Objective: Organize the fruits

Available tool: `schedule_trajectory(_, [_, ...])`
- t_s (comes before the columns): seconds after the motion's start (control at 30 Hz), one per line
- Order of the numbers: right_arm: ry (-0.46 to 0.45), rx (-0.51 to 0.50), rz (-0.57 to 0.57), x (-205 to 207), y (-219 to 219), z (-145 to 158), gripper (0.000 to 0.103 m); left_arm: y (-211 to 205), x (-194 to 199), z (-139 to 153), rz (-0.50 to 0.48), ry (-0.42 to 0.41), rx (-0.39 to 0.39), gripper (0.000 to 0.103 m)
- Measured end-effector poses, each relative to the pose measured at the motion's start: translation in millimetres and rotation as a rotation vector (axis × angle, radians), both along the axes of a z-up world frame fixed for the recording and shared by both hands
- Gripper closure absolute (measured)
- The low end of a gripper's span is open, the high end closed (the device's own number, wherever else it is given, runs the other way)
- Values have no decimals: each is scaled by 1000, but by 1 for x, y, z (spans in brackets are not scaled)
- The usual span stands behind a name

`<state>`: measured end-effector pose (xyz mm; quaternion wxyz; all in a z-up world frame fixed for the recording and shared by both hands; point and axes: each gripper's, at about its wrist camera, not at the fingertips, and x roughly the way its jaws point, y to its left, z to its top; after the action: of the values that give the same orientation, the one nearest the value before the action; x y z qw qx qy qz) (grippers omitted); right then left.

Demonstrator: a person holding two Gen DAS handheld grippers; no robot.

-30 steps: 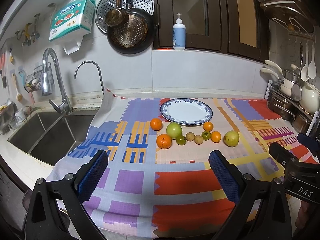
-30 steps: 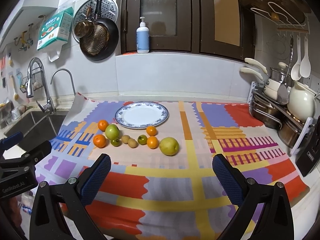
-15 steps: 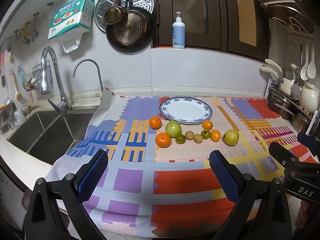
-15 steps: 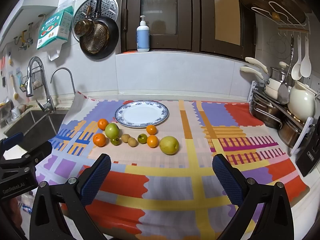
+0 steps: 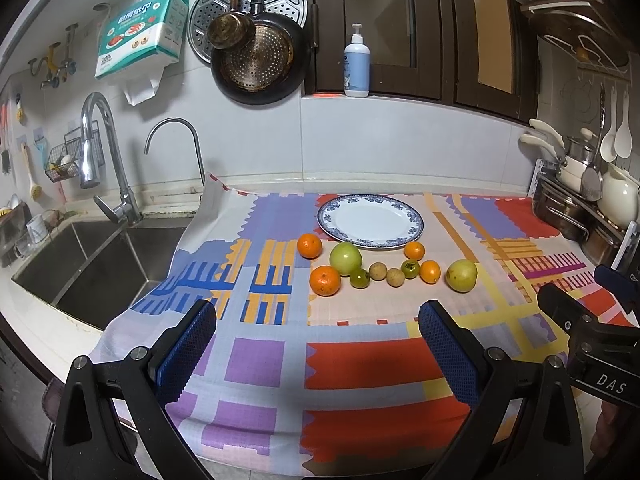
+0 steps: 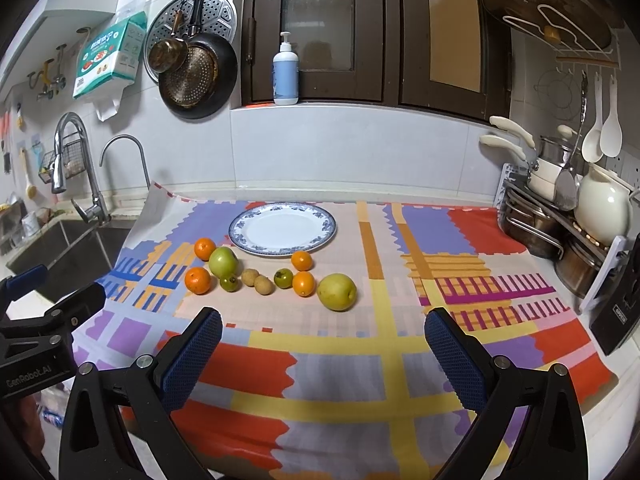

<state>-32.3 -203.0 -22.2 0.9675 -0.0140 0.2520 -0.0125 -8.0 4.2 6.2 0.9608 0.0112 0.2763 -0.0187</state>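
Note:
A blue-rimmed white plate [image 5: 416,227] [image 6: 328,228] lies bare at the back of a patterned cloth. In front of it sits a row of fruit: several oranges [image 5: 325,280] [image 6: 197,280], a green apple [image 5: 345,258] [image 6: 222,261], a yellow-green pear [image 5: 461,275] [image 6: 337,291], two small green fruits [image 5: 359,278] and two brown ones [image 6: 264,284]. My left gripper [image 5: 318,350] hangs open near the cloth's front edge, well short of the fruit. My right gripper [image 6: 323,354] is open too, nearer the pear's side. Neither holds anything.
A steel sink [image 5: 92,272] with taps [image 5: 104,160] lies left of the cloth. Pots, a white jug and a rack [image 6: 568,232] crowd the right counter end. Pans [image 5: 256,60] hang on the wall; a soap bottle [image 5: 357,68] stands on the ledge.
Both views have crept slightly towards the fruit; both grippers stay open and nothing on the cloth has shifted.

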Motion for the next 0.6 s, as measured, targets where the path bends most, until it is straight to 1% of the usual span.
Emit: schedule_trajectory(0.6, [4, -5, 3, 1, 2, -1, 1, 1, 4, -1, 3, 4, -2, 0])
